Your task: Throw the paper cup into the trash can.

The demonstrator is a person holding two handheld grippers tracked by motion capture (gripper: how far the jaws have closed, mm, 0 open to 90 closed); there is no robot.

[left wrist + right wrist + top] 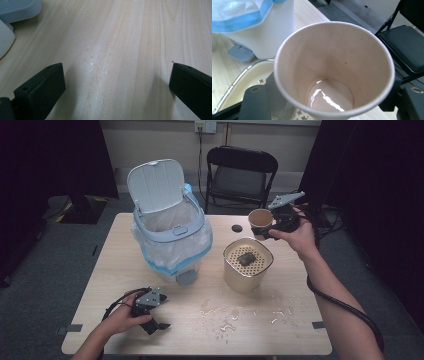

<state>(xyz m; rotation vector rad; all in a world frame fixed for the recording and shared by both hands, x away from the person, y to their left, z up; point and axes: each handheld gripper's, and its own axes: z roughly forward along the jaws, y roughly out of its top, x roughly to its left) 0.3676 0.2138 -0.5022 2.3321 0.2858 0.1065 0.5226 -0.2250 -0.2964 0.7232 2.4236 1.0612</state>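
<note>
My right gripper (271, 226) is shut on a brown paper cup (261, 219), held in the air behind and to the right of a cream canister (247, 265). In the right gripper view the cup (332, 70) is tilted toward the camera, with a thin film of liquid at its bottom, and the black jaws of the right gripper (332, 106) clamp its sides. The canister has a perforated top with a dark lump (246, 258) lying on it. My left gripper (163, 312) rests on the table at the front left. Its jaws are open with nothing between them (117, 82).
A white pedal bin (170, 237) with its lid up and a clear blue-edged bag liner stands at the left centre. Water droplets (227, 312) are spread over the wooden table (280, 335) in front of the canister. A small black disc (236, 227) lies behind. A folding chair (241, 172) stands beyond the table.
</note>
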